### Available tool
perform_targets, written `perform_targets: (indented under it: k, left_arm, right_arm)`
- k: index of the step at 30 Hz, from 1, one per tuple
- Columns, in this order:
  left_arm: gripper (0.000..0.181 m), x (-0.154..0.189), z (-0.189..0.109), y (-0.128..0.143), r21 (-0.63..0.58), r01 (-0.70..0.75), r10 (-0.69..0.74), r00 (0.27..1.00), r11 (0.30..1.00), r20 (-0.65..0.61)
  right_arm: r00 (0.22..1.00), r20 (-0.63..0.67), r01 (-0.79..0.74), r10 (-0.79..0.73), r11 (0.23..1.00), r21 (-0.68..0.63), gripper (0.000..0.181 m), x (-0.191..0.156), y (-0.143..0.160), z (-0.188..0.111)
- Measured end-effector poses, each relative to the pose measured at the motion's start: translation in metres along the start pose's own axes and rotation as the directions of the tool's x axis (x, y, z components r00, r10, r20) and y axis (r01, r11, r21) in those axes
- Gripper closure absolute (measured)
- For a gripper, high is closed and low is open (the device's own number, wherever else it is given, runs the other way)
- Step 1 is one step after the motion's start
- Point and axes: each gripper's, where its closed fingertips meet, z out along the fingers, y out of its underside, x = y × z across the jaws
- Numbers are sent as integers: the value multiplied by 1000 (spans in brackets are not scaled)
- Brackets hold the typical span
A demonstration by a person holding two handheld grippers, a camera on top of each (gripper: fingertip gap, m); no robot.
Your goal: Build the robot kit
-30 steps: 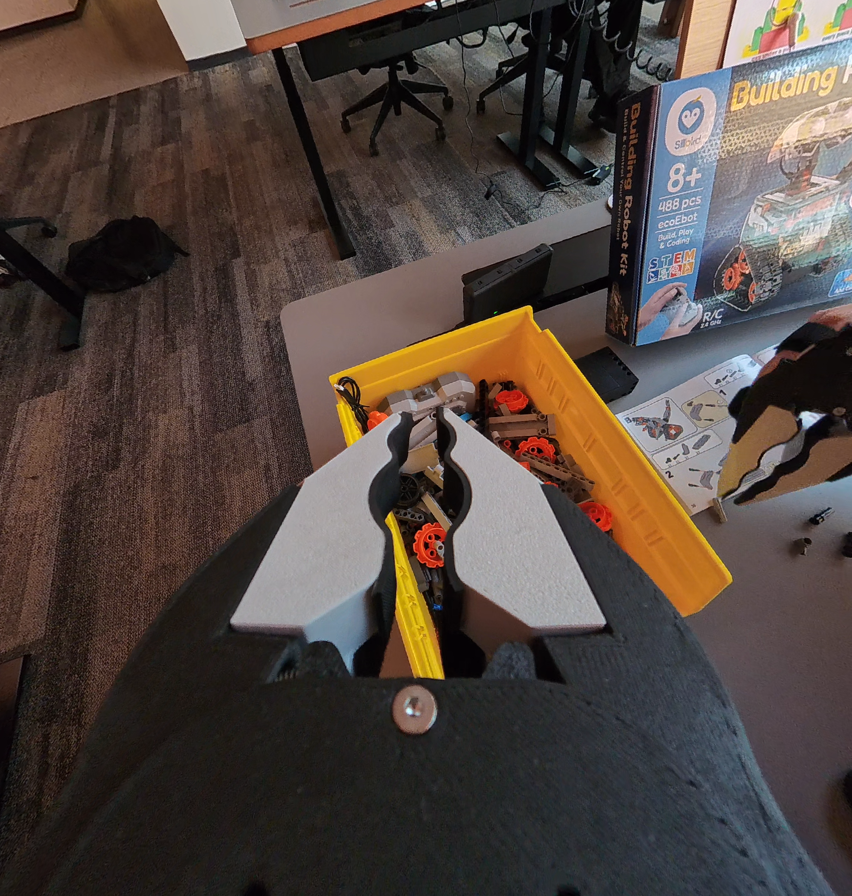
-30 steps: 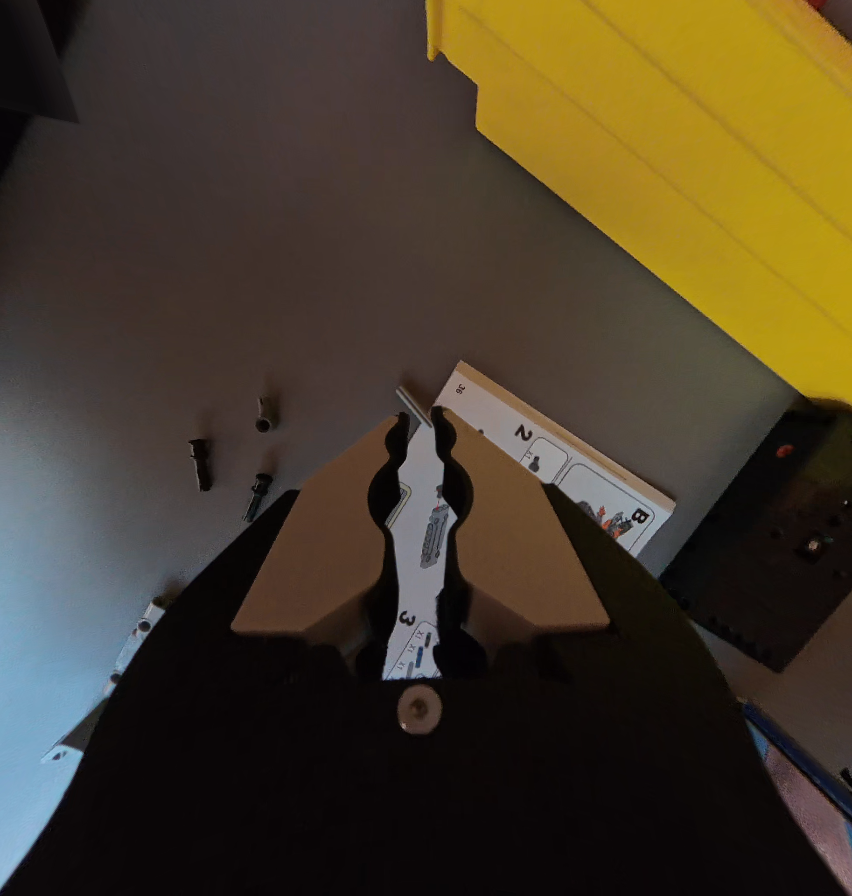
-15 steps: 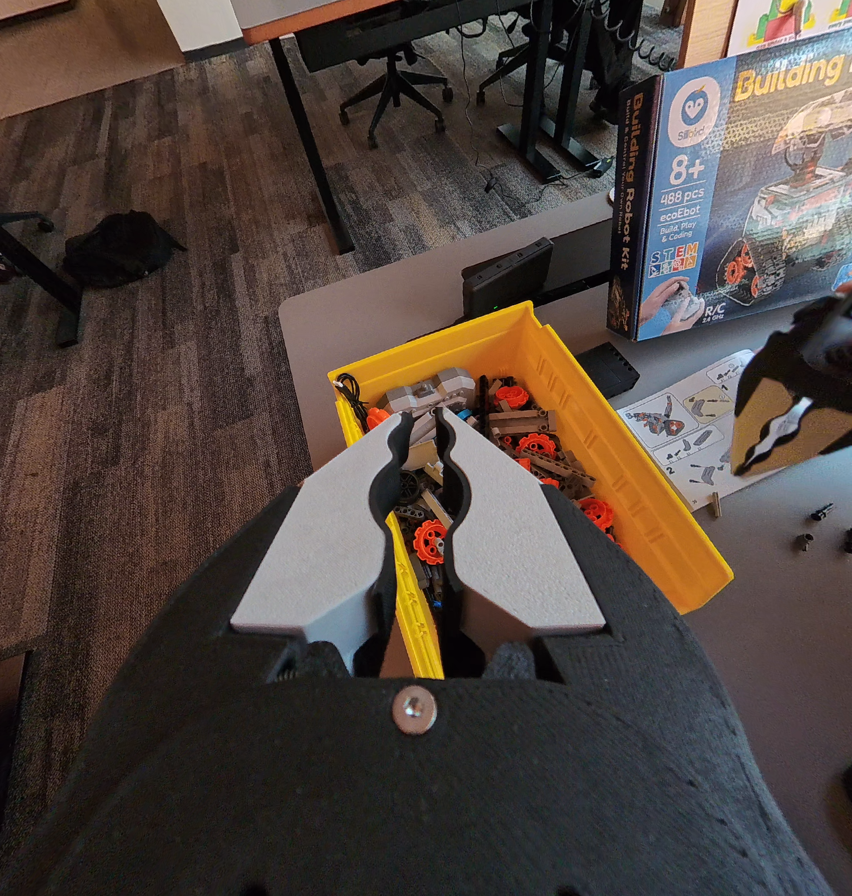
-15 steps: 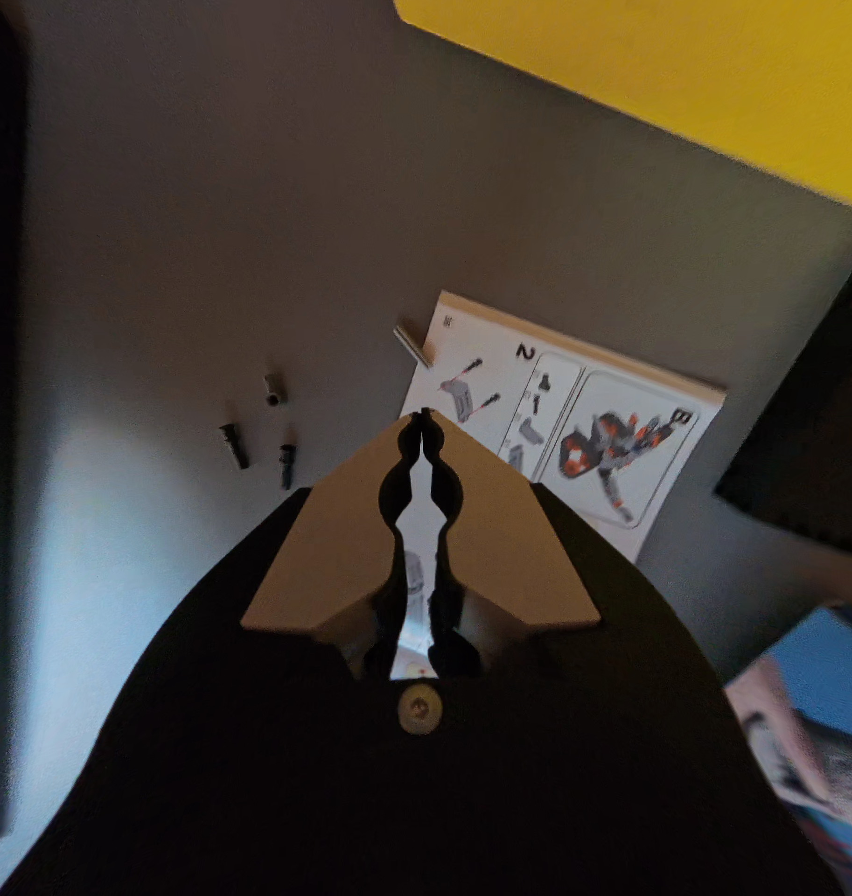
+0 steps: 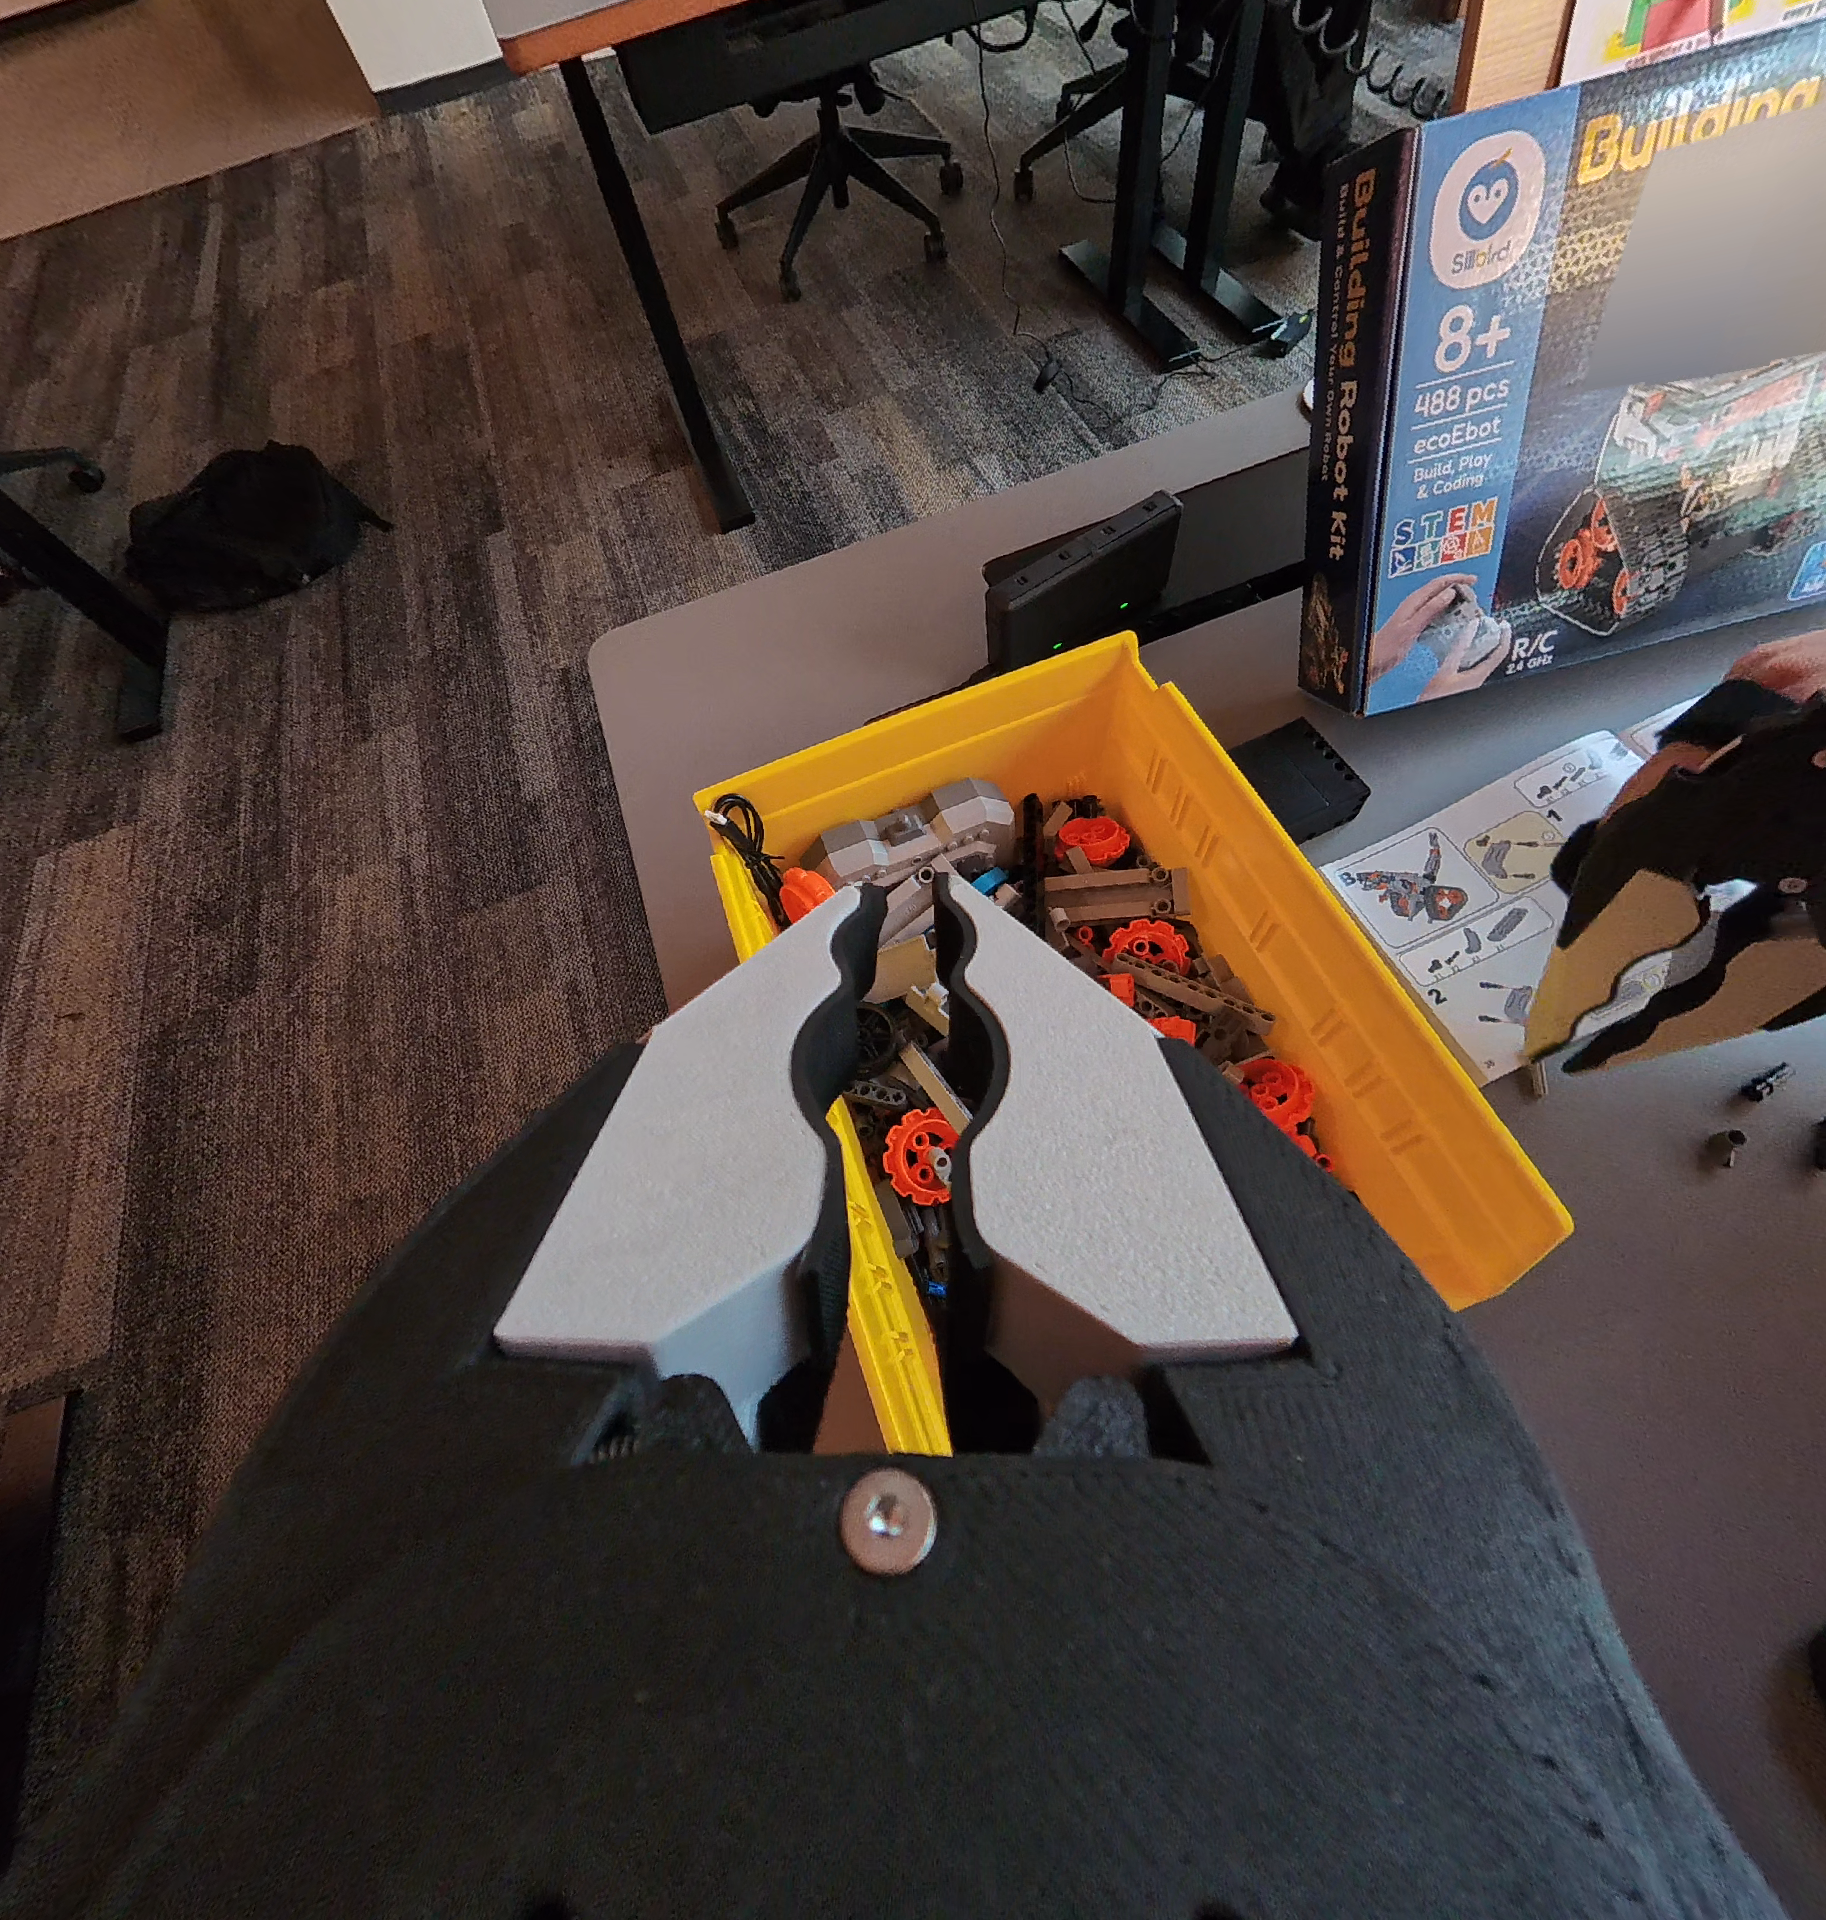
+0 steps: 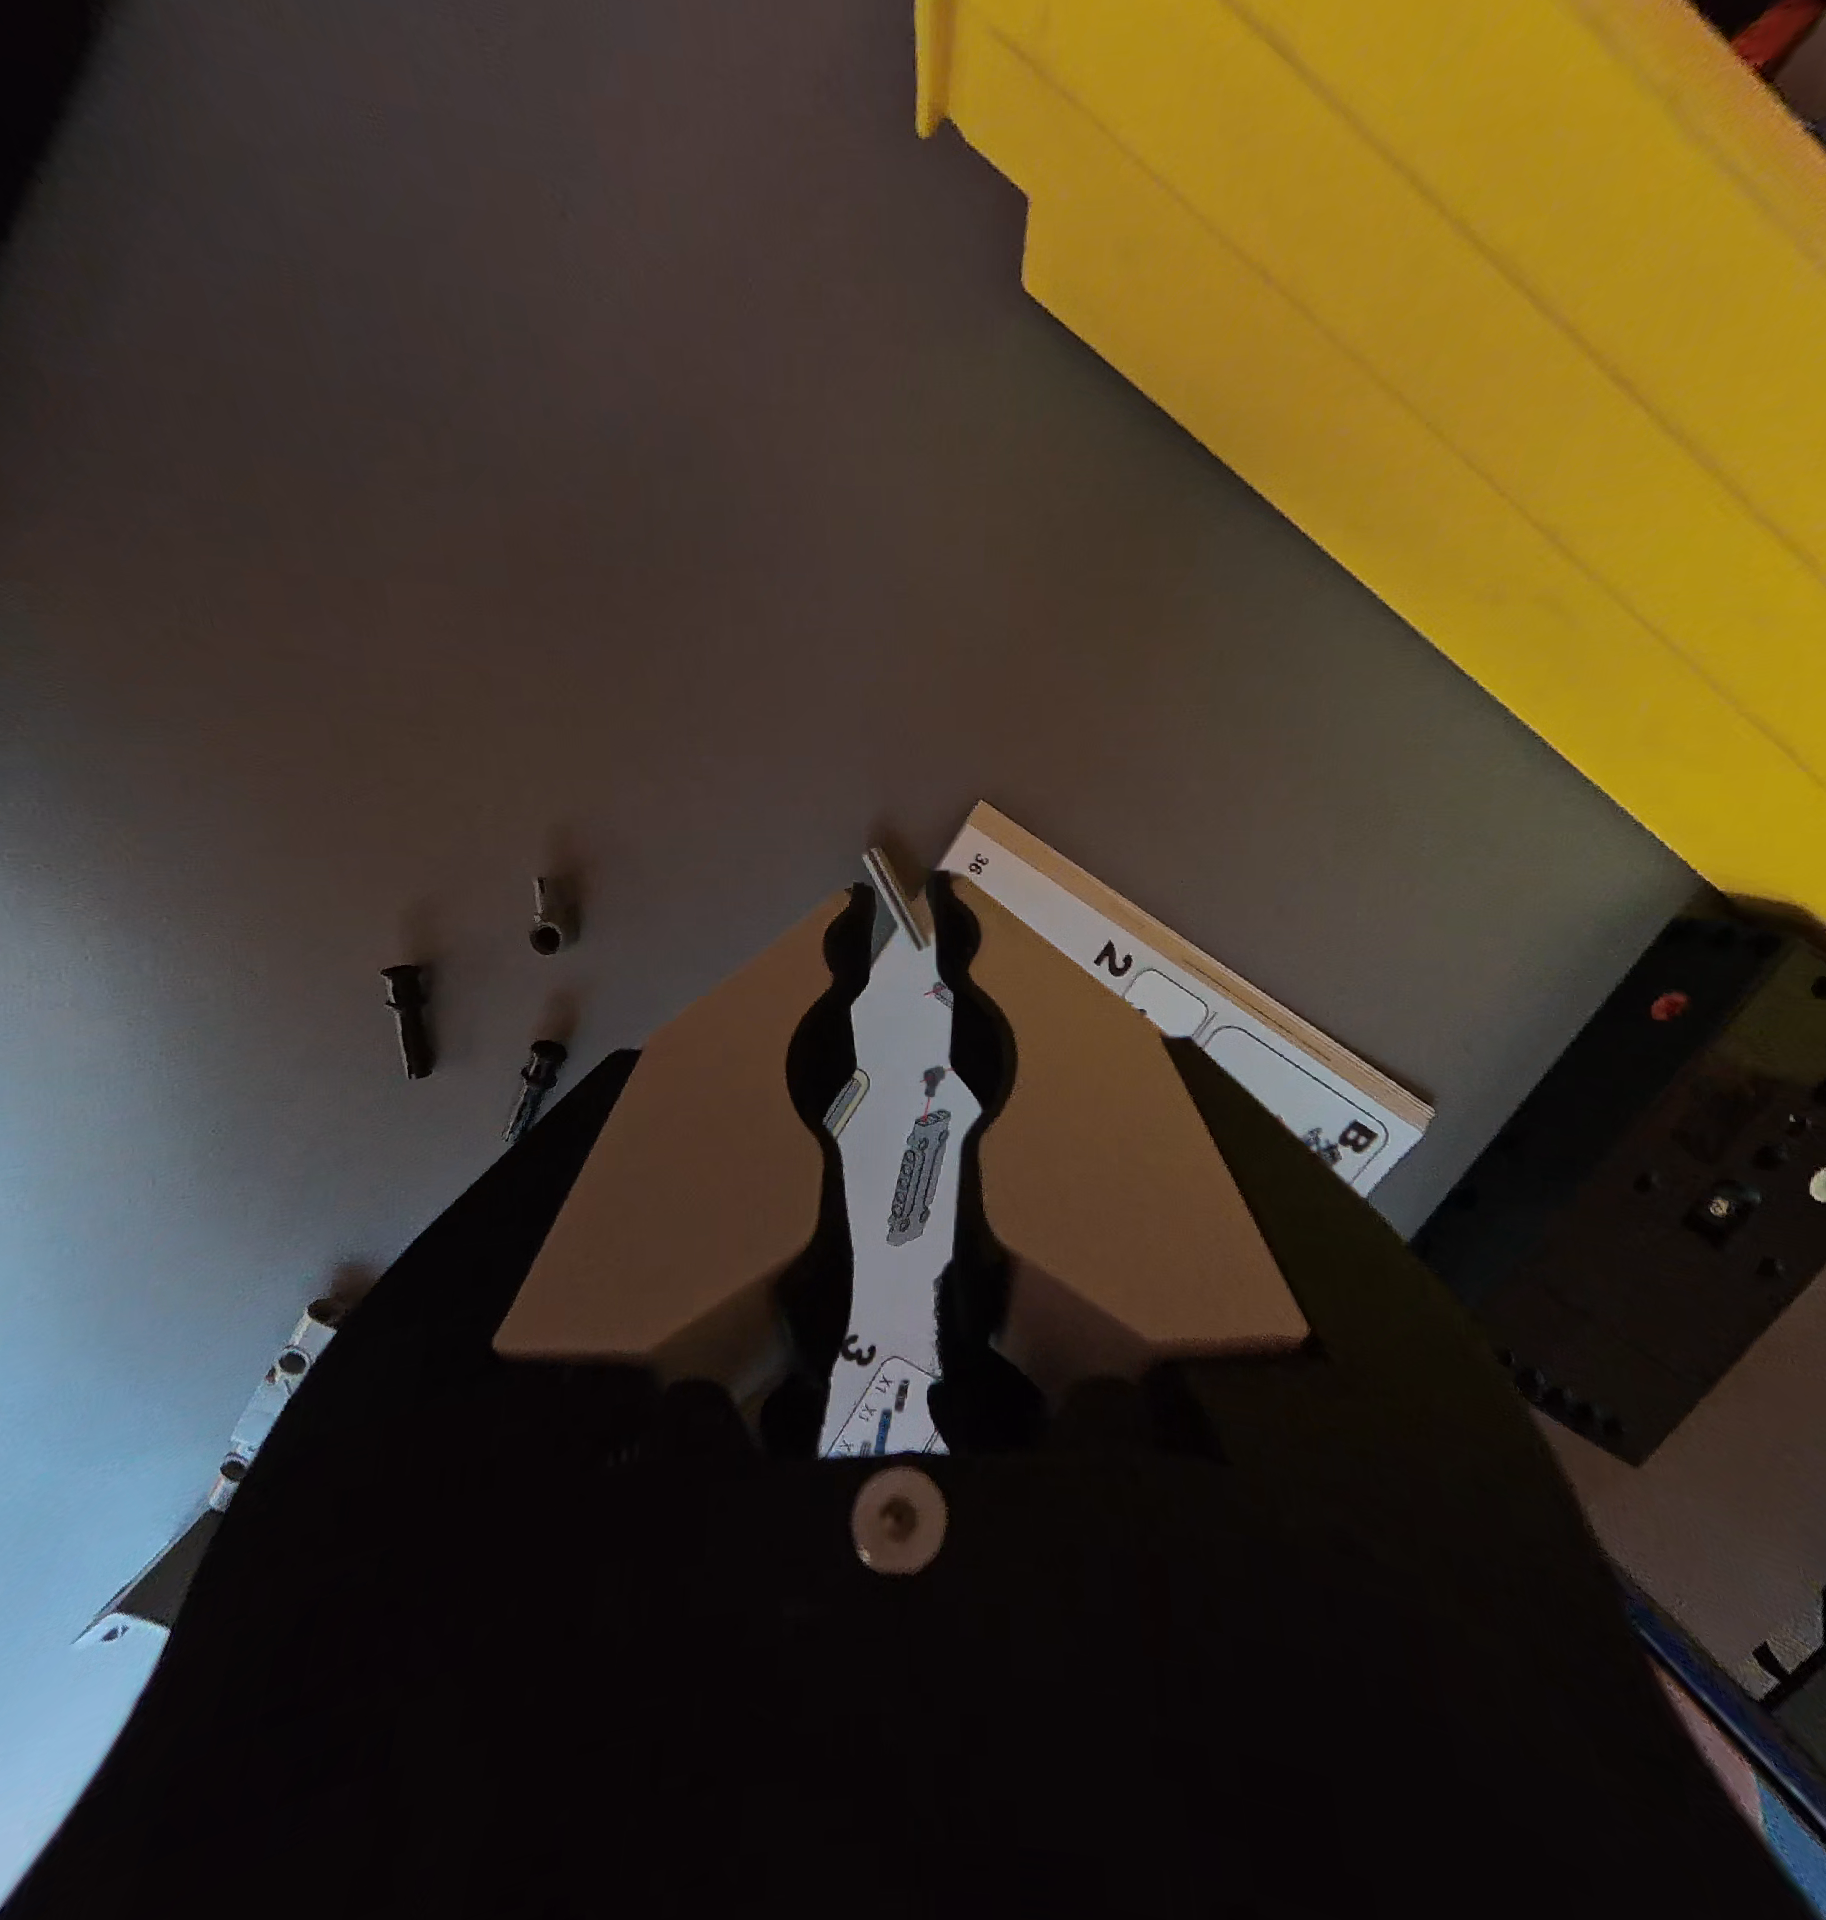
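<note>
My left gripper has grey fingers, is slightly open and holds nothing. It hovers over the near-left part of a yellow bin full of grey, black and orange building parts. My right gripper has tan fingers and is open and low over the grey table. Its tips straddle a small grey axle that lies at the corner of a white instruction booklet. In the left wrist view the right gripper sits over the booklet, right of the bin.
Two black pins and a grey bush lie left of my right gripper. A white beam lies nearer. A black battery box sits by the bin. A tall kit box stands behind. The table edge drops to carpet on the left. Across from one pair of fingers to the other is roughly 35 cm. The grey bush is about 6 cm from my right fingertips.
Half a second ago my right gripper was shut and farther from the axle. It has opened again and come back, so its tips straddle the axle. My left gripper has not moved.
</note>
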Motion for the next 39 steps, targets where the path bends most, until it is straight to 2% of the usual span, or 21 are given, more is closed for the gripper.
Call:
perform_targets:
  k: [5, 10, 14, 17, 19, 20, 23, 32, 36, 39]
  left_arm:
    - [173, -2, -1, -2, 7, -11, 11, 1000, 1000, 5]
    - [173, 0, 3, -1, -8, -20, 20, 1000, 1000, -2]
    - [173, 2, 2, -3, 2, -25, 25, 1000, 1000, -5]
    - [173, 2, 1, -3, 5, -22, 22, 1000, 1000, -7]
    - [173, 1, 1, -2, 3, -19, 19, 1000, 1000, -5]
    - [173, 1, 1, -2, 3, -20, 20, 1000, 1000, -5]
    - [173, 3, 2, -3, 0, -27, 27, 1000, 1000, -5]
    - [173, 3, 2, -2, -3, -27, 27, 1000, 1000, -8]
    - [173, 4, 2, -3, 0, -30, 30, 1000, 1000, -8]
    - [173, 4, 2, -2, -4, -30, 30, 1000, 1000, -9]
  right_arm:
    - [999, 28, 24, -23, 999, -44, 176, -5, 4, 8]
    - [999, 27, -24, 25, 998, -51, 181, -1, 7, 5]
    - [985, -2, -172, 172, 983, -56, 181, 9, 16, -7]
    - [952, 75, -297, 296, 955, -4, 181, 4, 19, -17]
    - [975, 53, -218, 216, 975, 35, 179, 1, 14, -17]
    - [989, 26, -144, 144, 989, 24, 172, -1, 12, -14]
    - [1000, -16, 4, -4, 999, -38, 169, -3, 8, -1]
    - [999, -6, 52, -53, 994, -94, 178, -2, 10, 11]
    - [999, -6, -38, 38, 996, -86, 178, 1, 13, 3]
    - [964, 16, -260, 265, 956, -132, 178, 4, 36, -14]
